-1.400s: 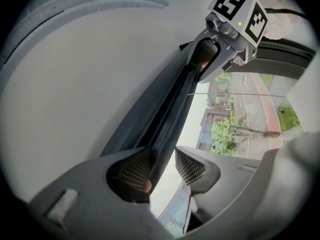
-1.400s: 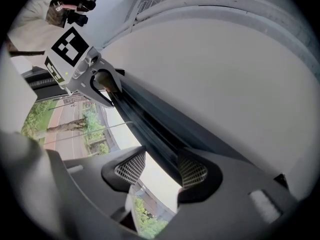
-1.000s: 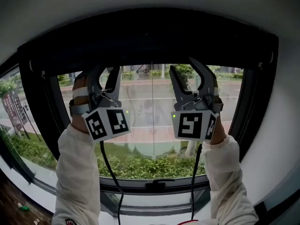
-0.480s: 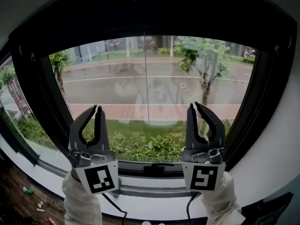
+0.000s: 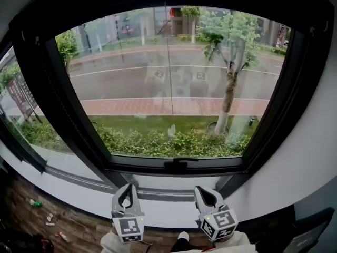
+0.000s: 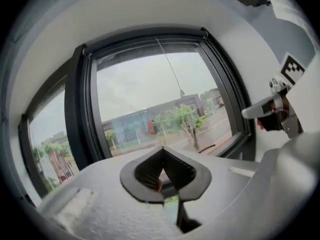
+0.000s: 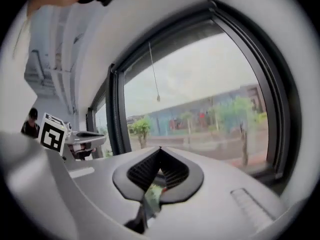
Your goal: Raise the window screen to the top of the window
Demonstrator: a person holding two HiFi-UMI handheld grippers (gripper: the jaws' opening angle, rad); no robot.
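White sleeves (image 5: 241,242) (mostly cropped) below the window (image 5: 174,88).

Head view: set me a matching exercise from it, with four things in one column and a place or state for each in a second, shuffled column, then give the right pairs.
Things:
1. left gripper
2. tree
3. handle
4. cord

Places or states:
A. at the middle of the bottom window frame
B. hanging down across the middle of the glass
C. shut and empty, lowest in the picture, at the left
D. outside, right of the middle

Pairs: 1-C, 2-D, 3-A, 4-B
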